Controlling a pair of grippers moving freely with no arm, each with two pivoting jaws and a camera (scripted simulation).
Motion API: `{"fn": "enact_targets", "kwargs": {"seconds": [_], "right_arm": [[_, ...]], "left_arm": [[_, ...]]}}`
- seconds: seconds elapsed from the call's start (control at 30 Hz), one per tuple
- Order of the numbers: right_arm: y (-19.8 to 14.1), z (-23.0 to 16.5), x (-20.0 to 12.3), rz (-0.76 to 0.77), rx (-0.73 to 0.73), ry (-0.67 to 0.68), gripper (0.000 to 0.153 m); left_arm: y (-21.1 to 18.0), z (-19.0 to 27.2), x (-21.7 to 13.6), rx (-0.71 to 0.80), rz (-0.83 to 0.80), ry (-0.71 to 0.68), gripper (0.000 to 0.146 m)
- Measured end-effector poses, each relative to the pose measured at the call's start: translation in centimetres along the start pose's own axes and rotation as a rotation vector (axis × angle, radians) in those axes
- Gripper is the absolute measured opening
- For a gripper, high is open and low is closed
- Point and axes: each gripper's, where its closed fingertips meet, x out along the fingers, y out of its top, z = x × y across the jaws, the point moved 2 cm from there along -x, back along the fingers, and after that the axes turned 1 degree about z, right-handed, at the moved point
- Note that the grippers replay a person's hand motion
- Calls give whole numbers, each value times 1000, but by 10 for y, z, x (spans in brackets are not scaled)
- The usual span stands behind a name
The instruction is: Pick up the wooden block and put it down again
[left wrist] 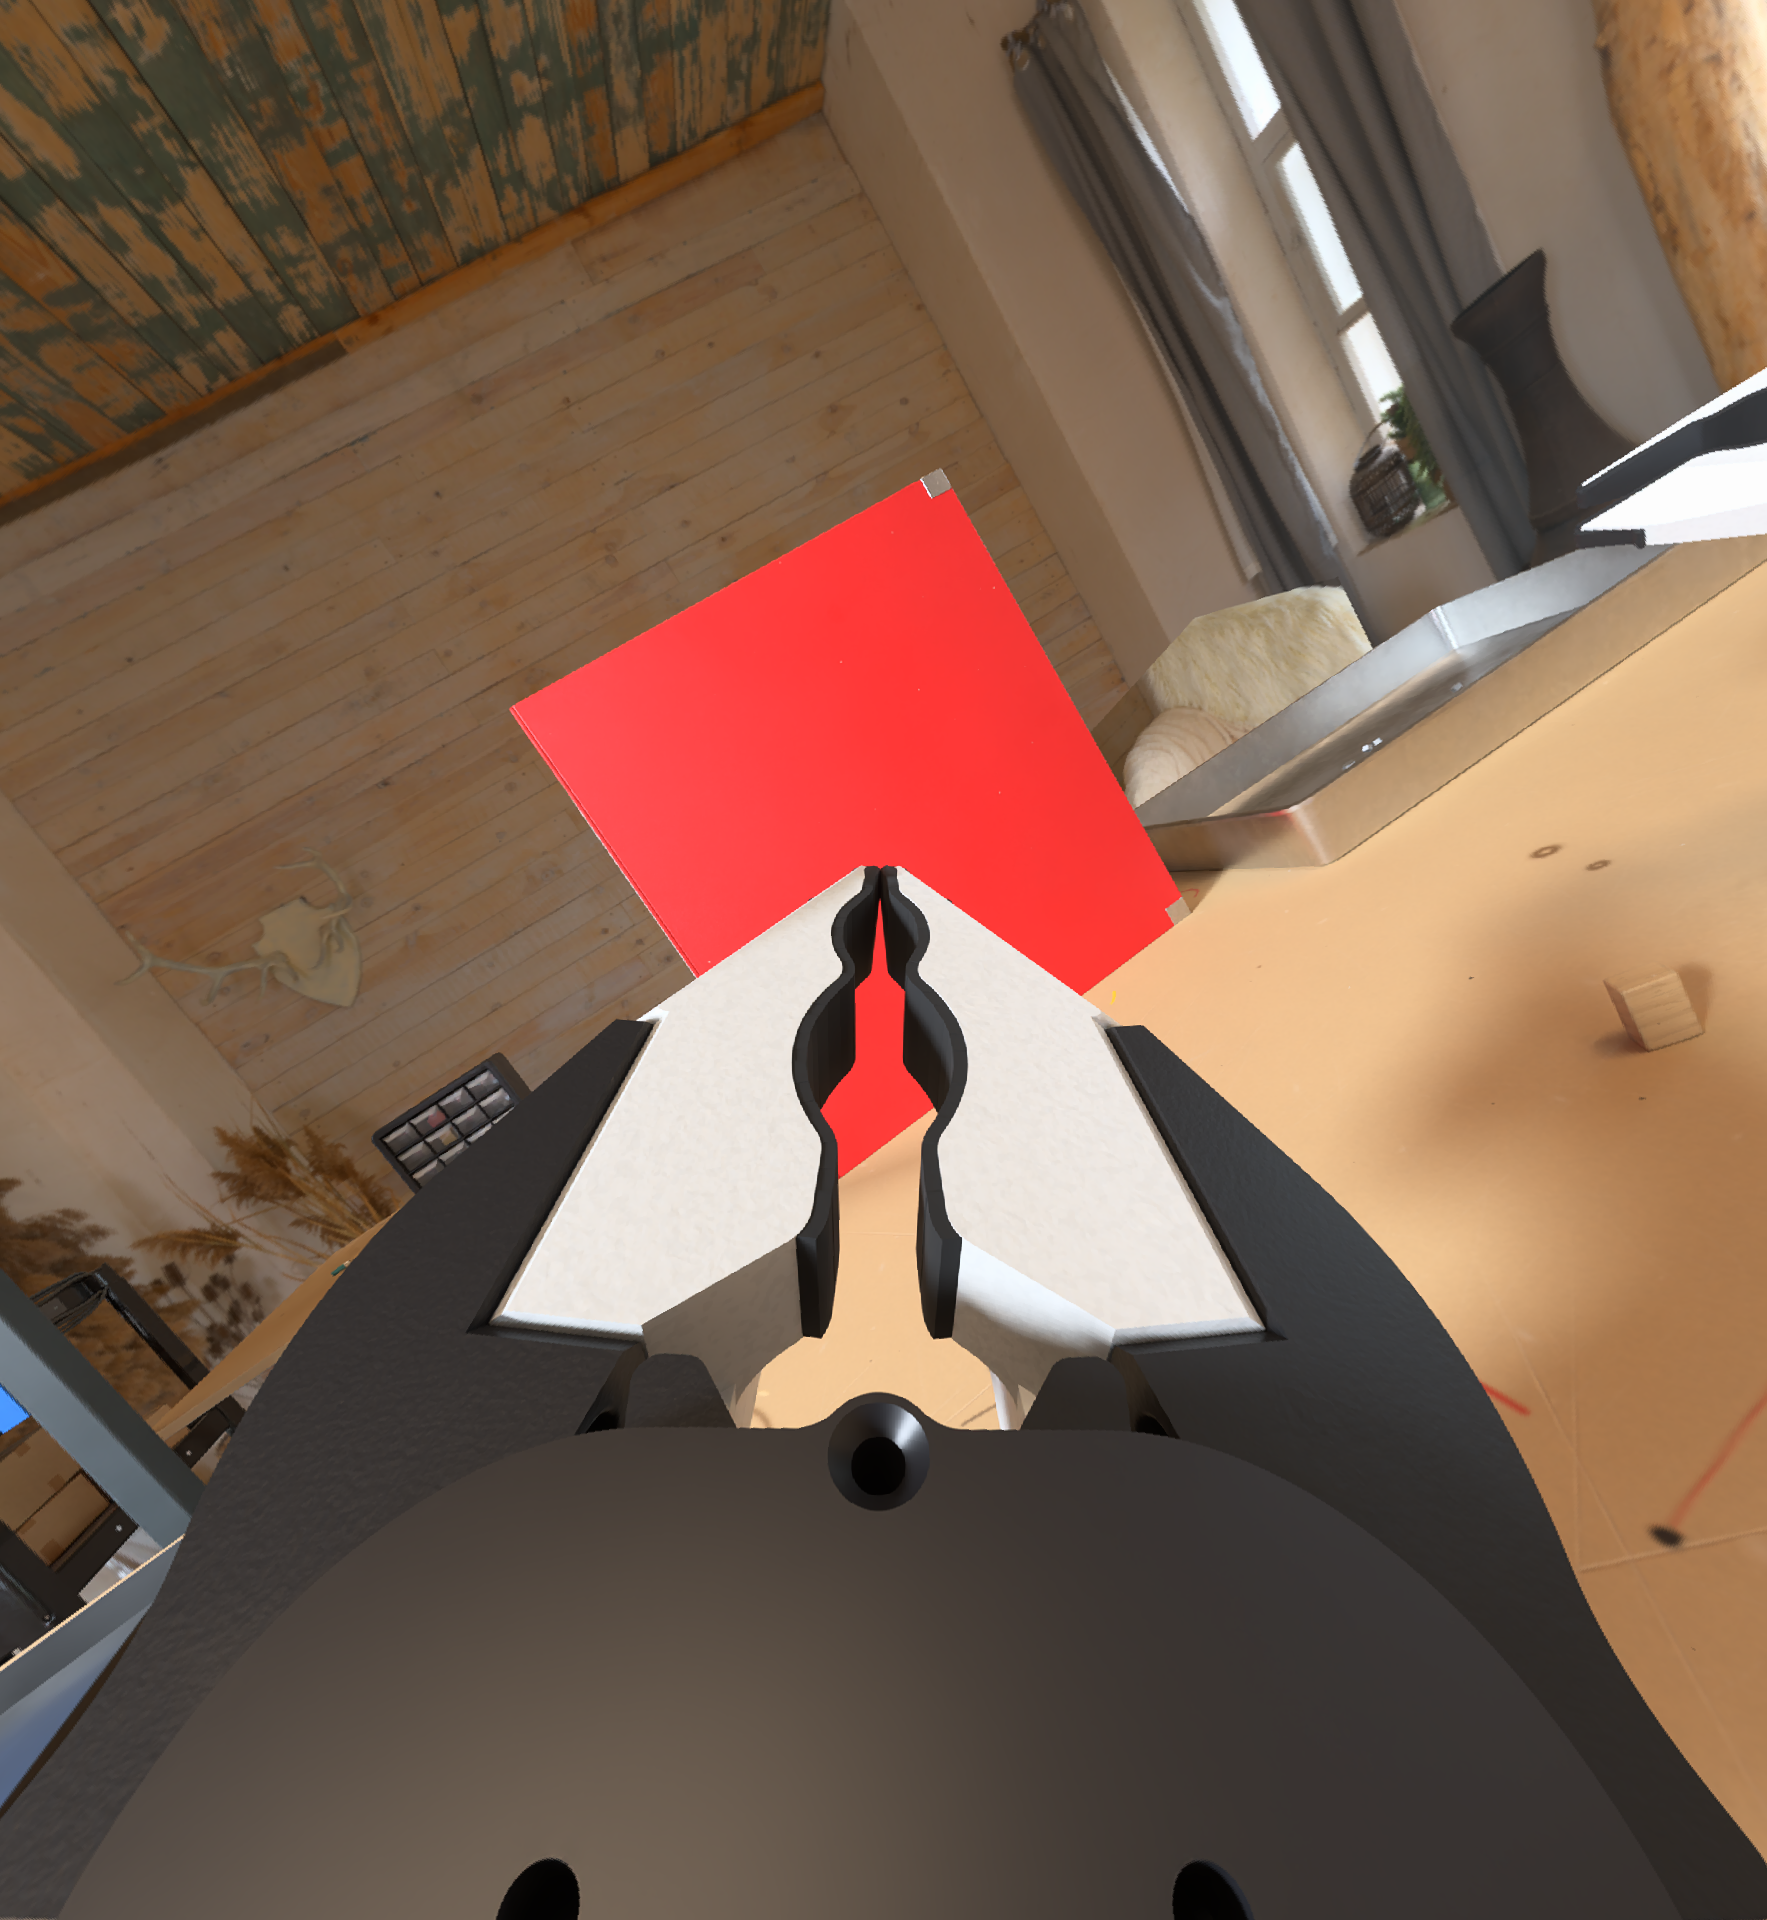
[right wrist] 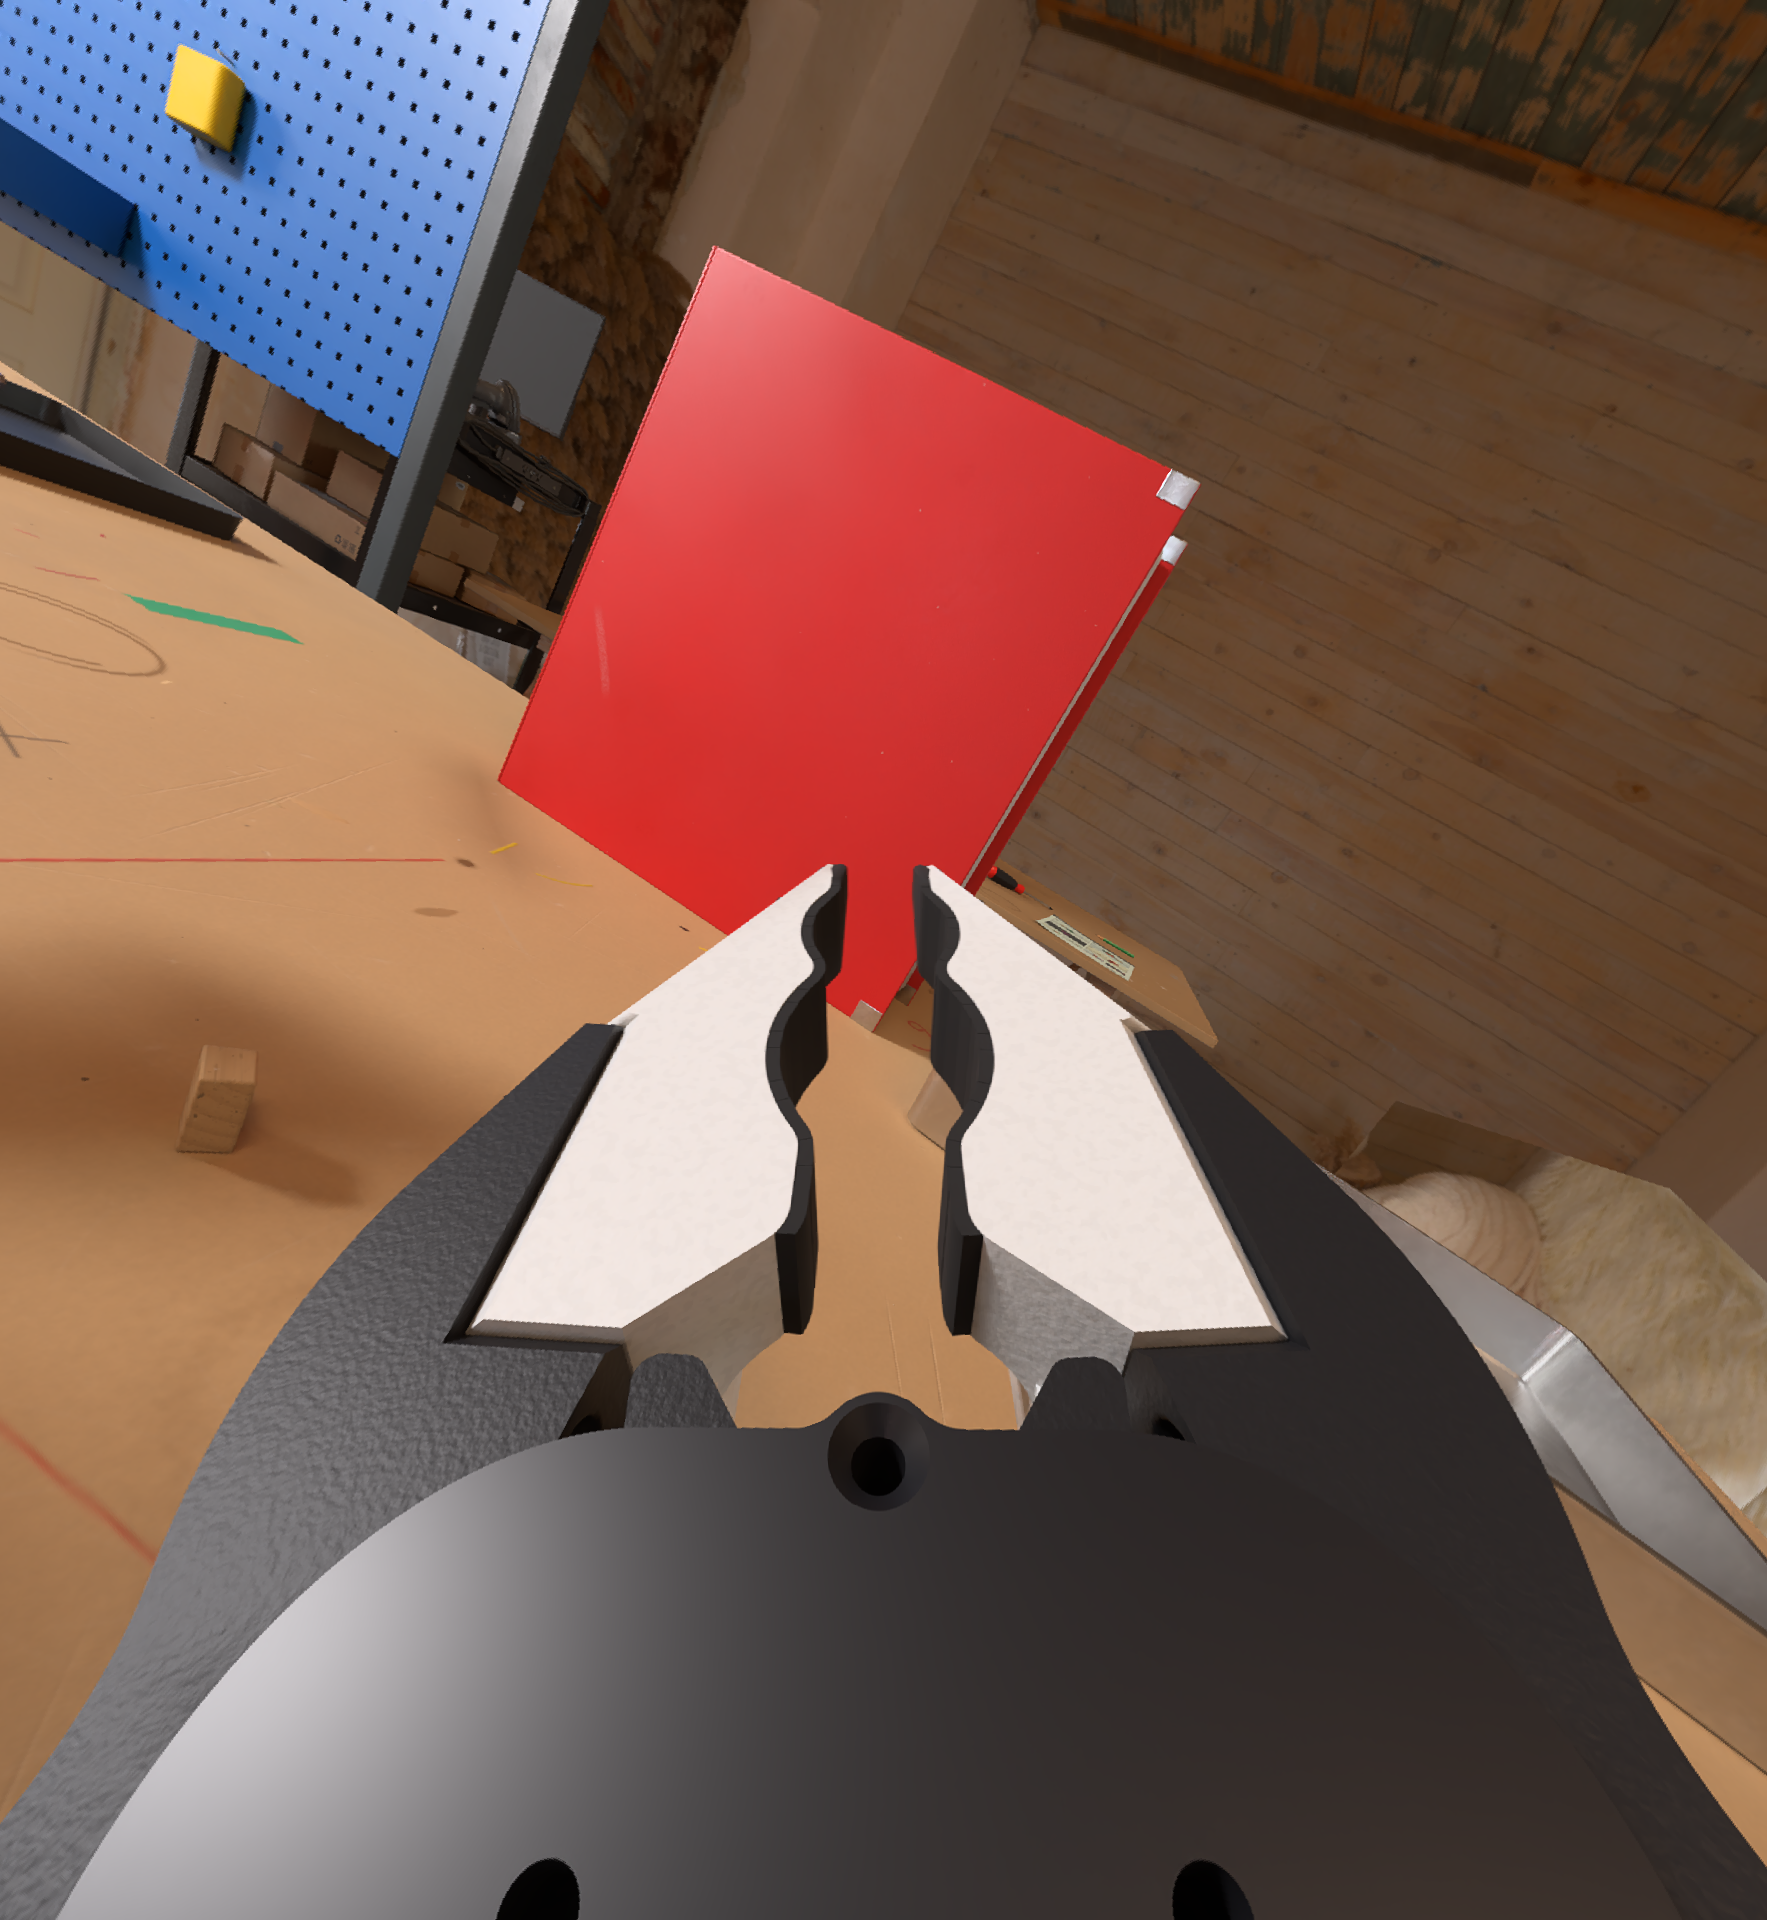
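A red panel (right wrist: 837, 623) stands tilted on the brown table (right wrist: 235, 935) at 12 o'clock in both wrist views. In the right wrist view, a blue pegboard (right wrist: 266, 197) carrying a yellow block (right wrist: 204, 96) occupies 11 o'clock. In the left wrist view, a metal tray (left wrist: 1398, 717) lies at 2 o'clock, below a dark vase (left wrist: 1528, 374).

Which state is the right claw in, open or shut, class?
Open. In the right wrist view, the right claw shows a clear gap between its fingertips, with nothing held; the wooden block lies apart on the table.
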Motion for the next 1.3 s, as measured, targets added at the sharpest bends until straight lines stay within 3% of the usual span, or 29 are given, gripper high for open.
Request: {"fn": "enact_targets", "kwargs": {"seconds": [0.1,0.6,0.73,0.83,0.9,1.07,1.3], "right_arm": [[0,0,0,-1,-3,0,19],[1,-1,0,3,-4,6,19],[6,-11,0,34,22,84,19],[4,-25,2,4,119,228,24],[0,-39,4,-88,178,354,31],[-17,-92,-2,-496,276,703,38],[-32,-128,-7,-725,252,776,27]], "left_arm": [[0,0,0,0,1,-1,0],[0,1,0,-7,0,-7,0],[0,4,0,-4,-2,-22,0],[-1,8,1,-8,-6,-42,0],[0,11,1,-5,-3,-51,0],[0,19,2,16,-8,-89,0],[-3,32,3,36,-30,-158,0]]}}
